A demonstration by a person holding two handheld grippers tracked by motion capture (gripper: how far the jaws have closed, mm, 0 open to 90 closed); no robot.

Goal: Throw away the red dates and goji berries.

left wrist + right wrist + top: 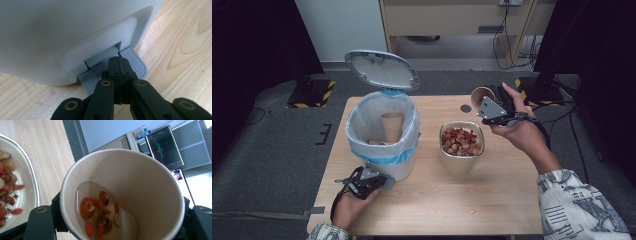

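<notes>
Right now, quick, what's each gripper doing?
Left gripper: shut, tips on the bin's pedal.
Right gripper: shut on the paper cup, tilted.

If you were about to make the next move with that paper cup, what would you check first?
1. Bin lid up: ok.
2. Left gripper, jaws shut, pressing the bin's pedal: ok.
3. Right gripper clamped on the paper cup: ok.
4. Cup emptied: not ok, liquid and red fruit pieces remain inside.
5. Bowl near the cup to take the contents: ok.
6. Room in the bin: ok, though another cup sits inside.
</notes>
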